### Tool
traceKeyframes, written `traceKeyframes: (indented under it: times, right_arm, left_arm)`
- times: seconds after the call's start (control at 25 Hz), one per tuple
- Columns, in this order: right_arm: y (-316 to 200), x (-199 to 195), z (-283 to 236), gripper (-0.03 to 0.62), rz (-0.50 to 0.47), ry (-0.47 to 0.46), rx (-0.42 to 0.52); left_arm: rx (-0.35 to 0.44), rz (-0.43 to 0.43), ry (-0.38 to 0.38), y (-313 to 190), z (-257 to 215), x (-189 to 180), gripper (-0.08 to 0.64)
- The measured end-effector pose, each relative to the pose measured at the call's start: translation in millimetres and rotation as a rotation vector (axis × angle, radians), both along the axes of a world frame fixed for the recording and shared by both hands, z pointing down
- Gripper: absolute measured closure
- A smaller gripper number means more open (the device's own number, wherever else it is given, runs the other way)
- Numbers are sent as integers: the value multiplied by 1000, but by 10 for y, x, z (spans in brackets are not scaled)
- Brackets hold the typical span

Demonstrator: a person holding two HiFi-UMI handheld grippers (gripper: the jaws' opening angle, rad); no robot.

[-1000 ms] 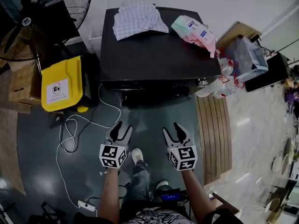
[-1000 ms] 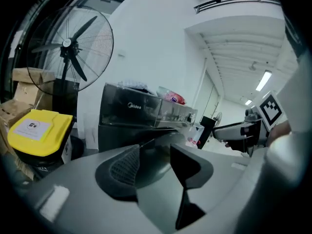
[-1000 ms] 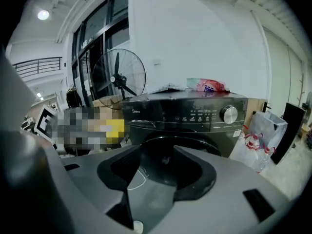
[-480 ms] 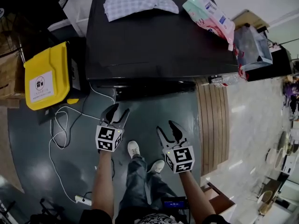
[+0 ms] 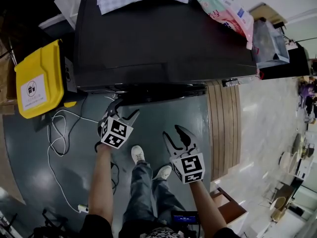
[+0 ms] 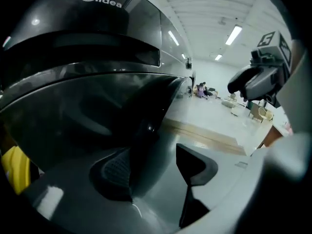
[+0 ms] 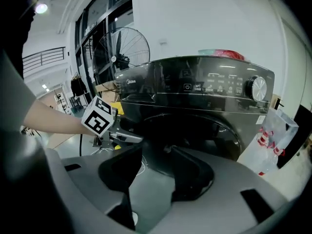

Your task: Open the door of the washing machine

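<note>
Your left gripper (image 5: 123, 112) stood at the left edge of the washing machine (image 5: 163, 33) door (image 7: 195, 130), on the machine's front, its jaws opening wide around the dark rim without gripping it. The right gripper (image 5: 174, 137) hung empty, half-open jaws closing. A shallow bite could have slipped off that smooth rim, leaving the door latched.
</note>
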State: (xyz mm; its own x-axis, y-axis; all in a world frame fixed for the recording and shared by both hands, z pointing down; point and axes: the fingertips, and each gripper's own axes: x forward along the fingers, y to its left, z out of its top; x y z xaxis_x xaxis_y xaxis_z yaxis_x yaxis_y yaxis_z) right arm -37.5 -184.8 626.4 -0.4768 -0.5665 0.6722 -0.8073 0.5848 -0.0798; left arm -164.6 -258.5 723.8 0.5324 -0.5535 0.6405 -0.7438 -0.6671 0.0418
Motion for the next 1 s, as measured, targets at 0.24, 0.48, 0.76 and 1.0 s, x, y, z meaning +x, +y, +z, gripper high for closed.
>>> traceKeyframes:
  times: [0.24, 0.48, 0.76, 1.0]
  right_arm:
    - [65, 66, 55, 416, 20, -42, -38]
    - [113, 135, 155, 425, 45, -68, -67]
    - [209, 147, 203, 428, 50, -107, -108]
    - [258, 169, 202, 428, 86, -160, -142]
  left_arm:
    - [-15, -50, 16, -65, 5, -69, 369]
    - [-22, -73, 22, -62, -7, -59, 370]
    - [-22, -110, 10, -69, -6, -66, 365]
    - [-40, -136, 3, -73, -2, -64, 362]
